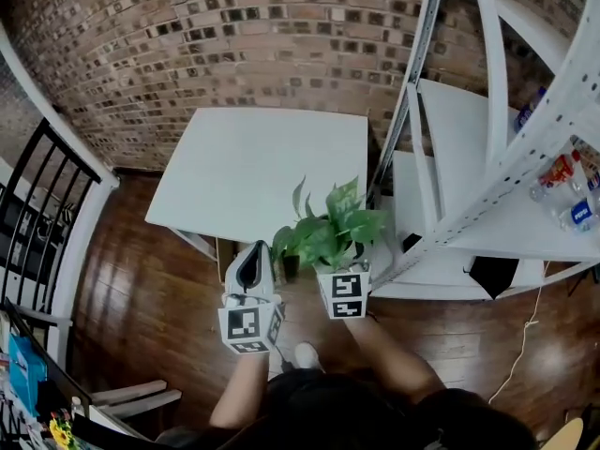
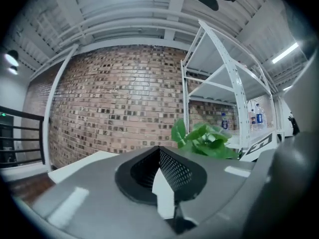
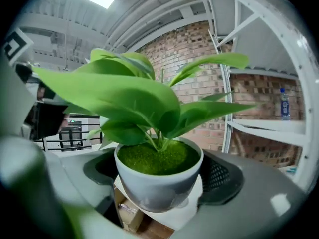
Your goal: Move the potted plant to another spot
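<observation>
The plant (image 3: 149, 103) sits in a small, smooth white pot (image 3: 157, 185) that the right tool (image 3: 159, 176) has clamped by the sides, its jaws standing wide around the bowl just below the rim. From the head view the plant (image 1: 330, 231) hangs at the near right corner of the white worktop (image 1: 253, 167), close to the rack (image 1: 469, 186) and over the edge where the wooden floor (image 1: 141, 289) begins. It looks lifted rather than resting, though the underside of the pot is hard to read. The left tool (image 2: 159, 178) has its jaws together with nothing between them, and it is held just left of the plant. The pot looks glazed and rounded, so it is likely hard, slick and breakable. Because its wall tapers toward the base, a grip low down could let it squirt upward or slip out. The widest band under the rim, where the pads are now, seems the safest place to hold. The load is probably light, with most of the weight in the soil under the moss (image 3: 157, 158). The leaves (image 3: 114, 91) are soft and broad, useless as a handle and easily bruised, and they spread wider than the pot, so they could brush the rack. Holding the pot upright should stop the filling from spilling.
</observation>
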Demonstrator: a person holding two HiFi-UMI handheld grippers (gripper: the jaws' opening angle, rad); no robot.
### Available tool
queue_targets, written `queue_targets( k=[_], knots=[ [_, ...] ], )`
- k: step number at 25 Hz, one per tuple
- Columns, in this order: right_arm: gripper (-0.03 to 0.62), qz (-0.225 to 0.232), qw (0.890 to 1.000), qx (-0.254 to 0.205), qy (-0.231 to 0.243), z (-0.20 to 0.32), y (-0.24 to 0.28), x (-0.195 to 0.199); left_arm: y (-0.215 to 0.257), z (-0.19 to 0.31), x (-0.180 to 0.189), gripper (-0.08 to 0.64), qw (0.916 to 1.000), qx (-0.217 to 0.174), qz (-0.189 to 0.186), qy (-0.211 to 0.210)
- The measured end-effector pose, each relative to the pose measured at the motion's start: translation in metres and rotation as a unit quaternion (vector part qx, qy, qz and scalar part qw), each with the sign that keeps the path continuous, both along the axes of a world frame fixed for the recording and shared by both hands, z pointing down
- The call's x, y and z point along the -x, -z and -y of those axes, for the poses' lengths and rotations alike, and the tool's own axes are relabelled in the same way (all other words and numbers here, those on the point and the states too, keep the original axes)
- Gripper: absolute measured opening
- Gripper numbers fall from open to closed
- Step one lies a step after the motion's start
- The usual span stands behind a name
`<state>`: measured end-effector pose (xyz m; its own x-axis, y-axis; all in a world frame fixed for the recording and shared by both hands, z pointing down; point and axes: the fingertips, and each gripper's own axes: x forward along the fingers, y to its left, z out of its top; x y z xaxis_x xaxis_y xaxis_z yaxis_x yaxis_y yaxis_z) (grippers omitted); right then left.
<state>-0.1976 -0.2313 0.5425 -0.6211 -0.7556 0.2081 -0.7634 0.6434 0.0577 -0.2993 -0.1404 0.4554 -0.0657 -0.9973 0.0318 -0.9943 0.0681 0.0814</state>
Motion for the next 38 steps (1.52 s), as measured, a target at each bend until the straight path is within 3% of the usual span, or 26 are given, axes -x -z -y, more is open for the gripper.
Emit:
queue_targets(
  k=[6,15,33,38],
  knots=[
    [0.480,-0.015,0.999,0.041,-0.009,0.050,-0.061,0.052,-0.017,0.000,0.043,0.012,0.9999,0.007,-0.007,0.009],
    [0.480,-0.056,0.996,0.073,0.007,0.087,-0.129,0.091,-0.039,0.005,0.050,0.012,0.9996,0.026,-0.011,0.000],
    [0.480,-0.066,0.993,0.093,0.006,0.103,-0.176,0.104,-0.067,0.018,0.084,0.012,0.9986,0.047,-0.016,0.017],
    [0.529,-0.071,0.991,0.112,0.004,0.095,-0.176,0.095,-0.063,0.019,0.077,0.012,0.9984,0.045,-0.031,0.012]
  ],
)
